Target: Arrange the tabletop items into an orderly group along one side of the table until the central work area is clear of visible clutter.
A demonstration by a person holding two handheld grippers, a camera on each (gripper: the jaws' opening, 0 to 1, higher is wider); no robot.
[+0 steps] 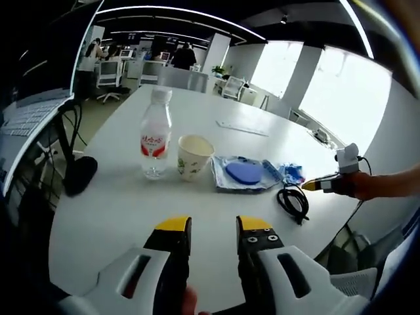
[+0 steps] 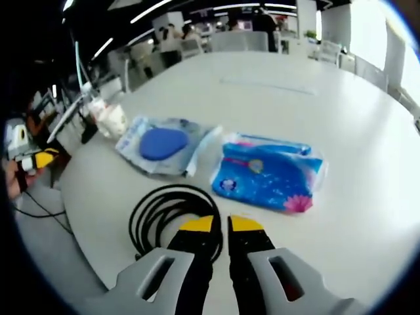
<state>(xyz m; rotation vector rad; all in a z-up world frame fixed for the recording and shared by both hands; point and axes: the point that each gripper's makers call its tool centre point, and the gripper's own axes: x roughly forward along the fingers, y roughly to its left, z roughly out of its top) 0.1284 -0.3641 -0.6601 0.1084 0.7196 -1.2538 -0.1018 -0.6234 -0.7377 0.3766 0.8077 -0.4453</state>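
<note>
On the white round table [image 1: 118, 216] a clear water bottle [image 1: 155, 134] with a red label stands beside a paper cup [image 1: 194, 156]. To their right lie a clear bag holding a blue round pad [image 1: 243, 172], a blue printed packet [image 1: 285, 172] and a coiled black cable [image 1: 293, 199]. My left gripper [image 1: 213, 228] hovers open and empty over the near table edge. My right gripper [image 2: 221, 225] is shut with nothing in it, right beside the cable [image 2: 164, 210]. Beyond it lie the packet [image 2: 269, 174] and the bag [image 2: 164, 144]. A hand holds the right gripper [image 1: 325, 184] at the table's right edge.
A long white strip [image 1: 243, 128] lies further back on the table. A dark object [image 1: 80, 174] hangs at the left edge by a laptop [image 1: 33, 111]. Office chairs, desks and people stand in the background. The left gripper [image 2: 39, 157] shows at the far left.
</note>
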